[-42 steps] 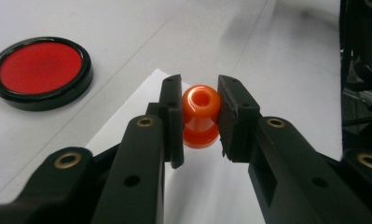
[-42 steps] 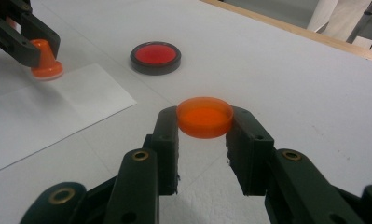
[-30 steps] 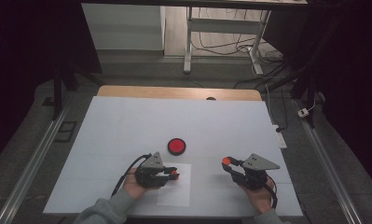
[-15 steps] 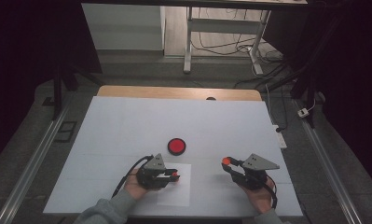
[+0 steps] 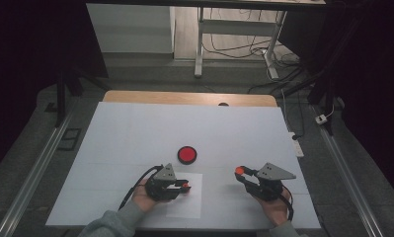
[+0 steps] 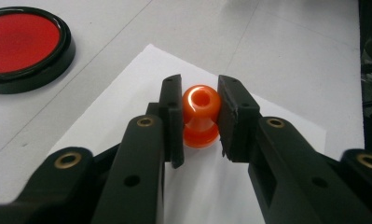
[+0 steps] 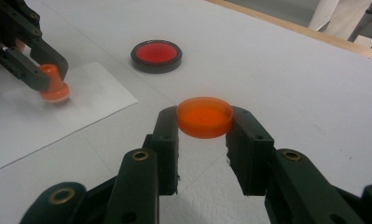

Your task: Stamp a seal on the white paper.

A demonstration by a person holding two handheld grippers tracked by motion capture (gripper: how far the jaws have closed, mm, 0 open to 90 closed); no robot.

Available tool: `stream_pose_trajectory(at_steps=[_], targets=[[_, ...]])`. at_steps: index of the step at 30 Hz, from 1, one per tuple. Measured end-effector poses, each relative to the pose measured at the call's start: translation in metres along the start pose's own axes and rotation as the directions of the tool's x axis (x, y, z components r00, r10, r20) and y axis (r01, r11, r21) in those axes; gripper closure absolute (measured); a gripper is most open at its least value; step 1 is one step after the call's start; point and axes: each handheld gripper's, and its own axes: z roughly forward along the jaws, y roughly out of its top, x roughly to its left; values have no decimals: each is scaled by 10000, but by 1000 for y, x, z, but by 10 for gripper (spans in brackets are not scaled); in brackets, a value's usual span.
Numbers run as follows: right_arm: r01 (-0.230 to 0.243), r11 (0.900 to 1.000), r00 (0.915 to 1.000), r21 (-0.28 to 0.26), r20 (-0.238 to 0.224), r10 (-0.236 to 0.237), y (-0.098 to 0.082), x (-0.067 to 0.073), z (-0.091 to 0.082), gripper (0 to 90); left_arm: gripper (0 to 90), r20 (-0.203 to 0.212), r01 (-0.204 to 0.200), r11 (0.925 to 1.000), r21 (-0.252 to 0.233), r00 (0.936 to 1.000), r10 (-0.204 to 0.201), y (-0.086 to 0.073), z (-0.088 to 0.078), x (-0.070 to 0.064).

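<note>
The left gripper (image 6: 200, 116) is pinching a small glossy orange plastic stamp with a round knob and a flared foot (image 6: 201, 116), its jaws clamped on the knob from both sides, and the foot is sitting on the white sheet of paper (image 6: 286, 135) that is lying flat on the table. That stamp is looking light and rigid, but its rounded, shiny knob is likely slippery, so taking it square across the widest part of the ball, as is happening here, seems the safest hold; pressing straight down should be keeping it from rocking on its foot. The right gripper (image 7: 204, 122) is holding a shallow round translucent orange plastic cap (image 7: 204, 116), jaws closed on its rim and carrying it just above the table; it is looking thin-walled and feather-light, so a gentle squeeze across the rim should be enough. Beyond the paper, a round red ink pad in a black rim (image 5: 187, 154) is resting near both grippers. The white matte tabletop (image 5: 135, 133) is giving a flat, firm base, though the loose paper may be sliding on it. Around the table the room is dim, with a wooden far edge (image 5: 184, 97), metal desk legs (image 5: 199, 44) and cables on the floor (image 5: 229, 47).
</note>
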Motion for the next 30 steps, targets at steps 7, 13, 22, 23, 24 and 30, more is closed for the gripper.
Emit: stream_pose_trajectory(at_steps=[7,13,22,23,24,30], targets=[[7,10000,10000,-3,1,-7,0,0,0,643,723,-75,-61,10000,61,10000,61,-1,2,0],[0,10000,10000,1,2,0,0,0,0,643,722,-72,-69,9999,102,9999,70,-1,3,0],[2,10000,10000,-18,21,-2,0,0,-1,643,723,-282,-454,9989,123,9986,458,-6,4,-5],[-14,10000,10000,-13,15,14,0,0,-1,643,723,-360,-492,9987,119,9981,496,-6,5,-6],[-6,10000,10000,-13,11,7,0,0,-1,643,724,-365,-520,9986,140,9980,524,-6,4,-6],[-9,10000,10000,-12,-24,8,1,0,-1,642,725,-524,-672,9977,61,9963,674,-8,5,-9]])
